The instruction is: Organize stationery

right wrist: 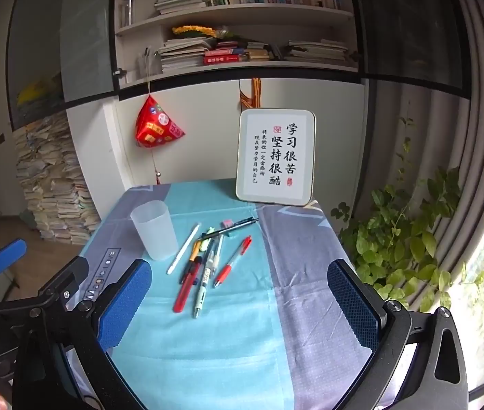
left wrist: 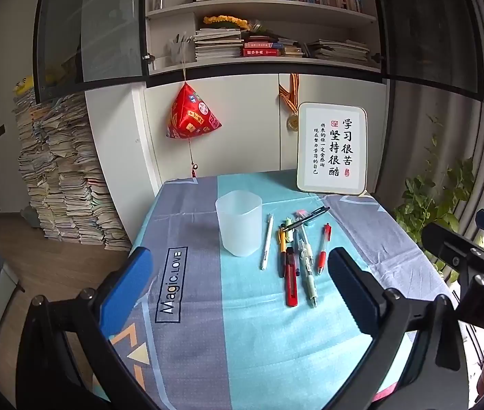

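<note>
A translucent plastic cup (left wrist: 239, 222) (right wrist: 154, 230) stands upright and empty on the table. To its right lies a cluster of stationery: a white pen (left wrist: 266, 242) (right wrist: 184, 248), a red utility knife (left wrist: 291, 282) (right wrist: 186, 287), a red pen (left wrist: 324, 248) (right wrist: 232, 261), a black pen (left wrist: 307, 222) (right wrist: 230, 227), a pale green pen (left wrist: 307, 266) (right wrist: 204, 282), an orange-black pen (left wrist: 281, 251) and a small pink eraser (right wrist: 226, 222). My left gripper (left wrist: 238, 285) is open and empty, above the near part of the table. My right gripper (right wrist: 240, 295) is open and empty, just short of the pens.
The table carries a blue and grey cloth (left wrist: 242, 341) (right wrist: 293, 290). A framed calligraphy sign (left wrist: 332, 148) (right wrist: 277, 157) stands at its back edge. A red pyramid ornament (left wrist: 192, 114) hangs behind. A leafy plant (right wrist: 409, 239) is to the right, and stacked books (left wrist: 64, 184) to the left.
</note>
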The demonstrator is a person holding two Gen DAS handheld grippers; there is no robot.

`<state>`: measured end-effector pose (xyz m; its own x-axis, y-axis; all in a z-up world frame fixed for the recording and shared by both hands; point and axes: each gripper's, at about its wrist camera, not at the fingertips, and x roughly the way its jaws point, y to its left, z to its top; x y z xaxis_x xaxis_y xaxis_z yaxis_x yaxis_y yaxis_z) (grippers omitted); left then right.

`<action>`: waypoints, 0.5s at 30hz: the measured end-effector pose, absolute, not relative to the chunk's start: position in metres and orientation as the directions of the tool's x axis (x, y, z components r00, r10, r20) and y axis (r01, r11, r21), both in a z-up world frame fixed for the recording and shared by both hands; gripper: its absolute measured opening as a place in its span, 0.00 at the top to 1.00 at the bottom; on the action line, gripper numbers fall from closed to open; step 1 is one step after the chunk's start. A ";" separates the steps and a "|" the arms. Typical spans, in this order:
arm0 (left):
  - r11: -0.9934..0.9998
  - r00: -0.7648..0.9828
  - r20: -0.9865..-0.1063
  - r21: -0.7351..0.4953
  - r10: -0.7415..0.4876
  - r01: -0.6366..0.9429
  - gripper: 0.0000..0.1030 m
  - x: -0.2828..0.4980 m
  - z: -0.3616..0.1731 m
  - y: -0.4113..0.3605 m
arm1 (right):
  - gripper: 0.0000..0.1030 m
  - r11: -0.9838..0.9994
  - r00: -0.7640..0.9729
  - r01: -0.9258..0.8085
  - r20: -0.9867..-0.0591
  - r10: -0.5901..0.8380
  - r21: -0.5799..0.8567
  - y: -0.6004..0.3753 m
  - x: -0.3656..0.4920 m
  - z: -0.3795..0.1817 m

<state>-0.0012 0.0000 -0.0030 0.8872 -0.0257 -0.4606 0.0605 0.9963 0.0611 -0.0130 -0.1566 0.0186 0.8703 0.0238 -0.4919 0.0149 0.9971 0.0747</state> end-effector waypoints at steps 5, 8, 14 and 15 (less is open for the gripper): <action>0.996 0.886 -0.463 0.061 -0.025 0.060 0.01 -0.001 -0.006 0.000 | 0.00 0.997 0.869 0.014 -0.494 0.024 0.073 -0.158 -0.012 0.017; 0.996 0.885 -0.466 0.059 -0.025 0.060 0.01 0.000 -0.008 0.000 | 0.00 0.997 0.867 0.016 -0.497 0.024 0.075 -0.157 -0.011 0.012; 0.996 0.882 -0.470 0.060 -0.024 0.059 0.01 0.001 -0.010 0.000 | 0.00 0.997 0.861 0.023 -0.508 0.020 0.079 -0.156 -0.006 0.008; 0.996 0.882 -0.471 0.060 -0.024 0.060 0.01 0.001 -0.010 0.000 | 0.00 0.997 0.860 0.024 -0.509 0.020 0.080 -0.156 -0.006 0.008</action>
